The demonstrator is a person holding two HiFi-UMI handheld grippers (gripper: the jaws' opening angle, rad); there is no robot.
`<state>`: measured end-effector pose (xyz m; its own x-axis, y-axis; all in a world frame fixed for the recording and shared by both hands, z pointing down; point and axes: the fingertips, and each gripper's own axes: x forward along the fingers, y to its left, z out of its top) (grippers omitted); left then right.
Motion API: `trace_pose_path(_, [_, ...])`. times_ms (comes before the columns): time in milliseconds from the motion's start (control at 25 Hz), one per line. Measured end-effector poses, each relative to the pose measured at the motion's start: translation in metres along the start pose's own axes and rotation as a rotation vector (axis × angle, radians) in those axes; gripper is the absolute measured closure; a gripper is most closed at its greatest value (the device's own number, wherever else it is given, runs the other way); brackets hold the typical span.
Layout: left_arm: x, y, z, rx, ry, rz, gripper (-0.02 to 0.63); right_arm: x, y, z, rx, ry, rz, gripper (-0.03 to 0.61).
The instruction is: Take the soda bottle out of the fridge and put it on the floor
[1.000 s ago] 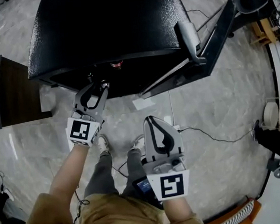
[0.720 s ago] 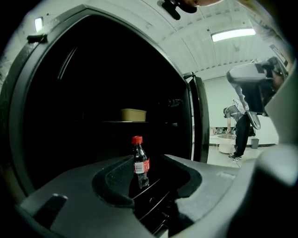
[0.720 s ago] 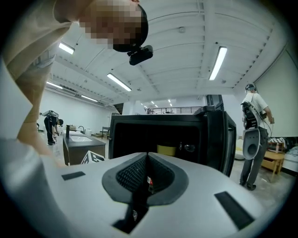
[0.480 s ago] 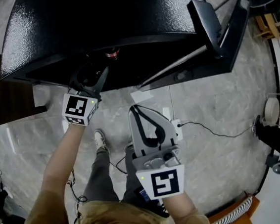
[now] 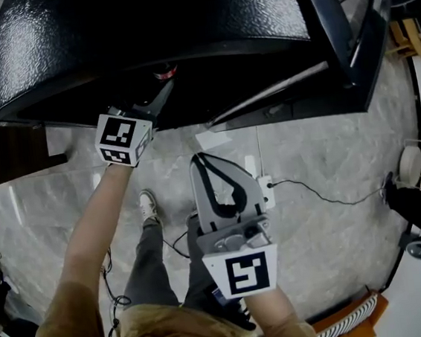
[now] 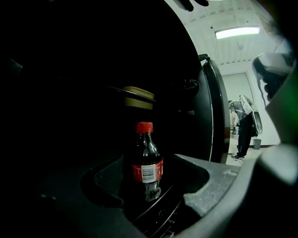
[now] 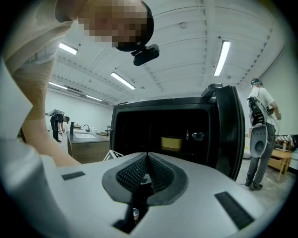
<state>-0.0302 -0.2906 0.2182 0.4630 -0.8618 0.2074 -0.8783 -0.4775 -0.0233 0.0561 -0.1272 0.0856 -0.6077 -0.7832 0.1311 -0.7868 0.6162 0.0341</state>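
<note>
Bottle upright just inside fridge front edge, red cap on.
Right gripper nearest, over floor, jaws together, nothing held. Left gripper reaches into fridge mouth; jaws have just been opening, now wide, bottle standing between them, pads clear of it. Yellow tub behind on higher shelf. Door open at right. Person standing far beyond.

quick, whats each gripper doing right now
Left hand-held gripper: open, jaws have just been opening, soda bottle between them, not gripped.
Right hand-held gripper: shut, holding nothing.
</note>
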Motion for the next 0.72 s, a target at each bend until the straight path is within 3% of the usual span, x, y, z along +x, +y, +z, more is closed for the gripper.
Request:
trace_pose_path(320, [0.020,0.001,-0.002,-0.009,0.026,0.002,0.306,-0.001,-0.005,-0.001,0.017,0.000,0.002,0.575])
trace_pose_path(720, [0.041,0.000,0.007,0.040,0.040,-0.026,0.305,-0.004,-0.007,-0.004,0.077,0.003,-0.010,0.575])
